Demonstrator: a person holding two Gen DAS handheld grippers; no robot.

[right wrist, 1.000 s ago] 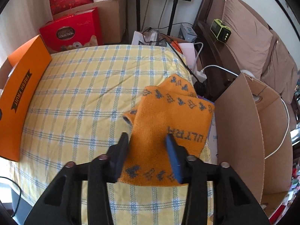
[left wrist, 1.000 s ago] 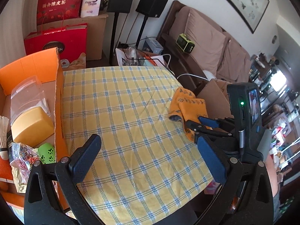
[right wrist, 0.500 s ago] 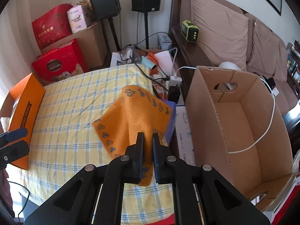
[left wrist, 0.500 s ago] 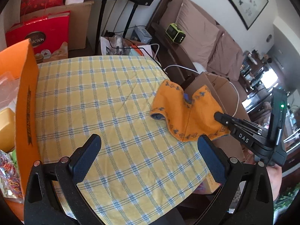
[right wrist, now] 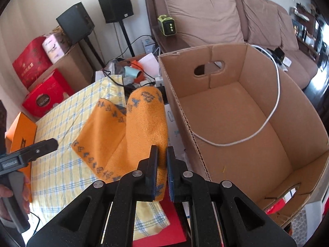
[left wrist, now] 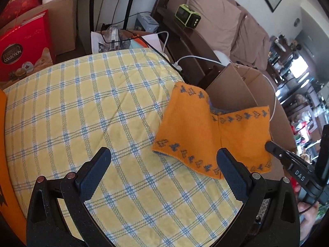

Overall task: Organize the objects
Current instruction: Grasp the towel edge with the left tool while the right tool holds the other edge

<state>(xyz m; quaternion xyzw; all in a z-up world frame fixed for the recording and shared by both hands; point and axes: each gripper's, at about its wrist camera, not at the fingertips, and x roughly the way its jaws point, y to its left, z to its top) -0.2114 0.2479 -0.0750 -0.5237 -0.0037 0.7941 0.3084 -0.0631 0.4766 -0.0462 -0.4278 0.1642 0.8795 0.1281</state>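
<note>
Lifted since earlier: orange knitted cloth with grey motifs [right wrist: 144,127], one edge clamped in right gripper [right wrist: 162,164], rest trailing on checked tablecloth [left wrist: 82,107]. Left gripper [left wrist: 162,164] jaws apart, empty. Advice: raise higher to clear brown cardboard box [right wrist: 236,111] wall.

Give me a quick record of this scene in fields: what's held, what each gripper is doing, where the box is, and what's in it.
held item: orange cloth, one edge lifted, the rest on the checked tablecloth
right gripper: shut on the cloth
left gripper: open, empty, above the tablecloth
cardboard box: open, beside the table
box contents: only a white cable draped across it
</note>
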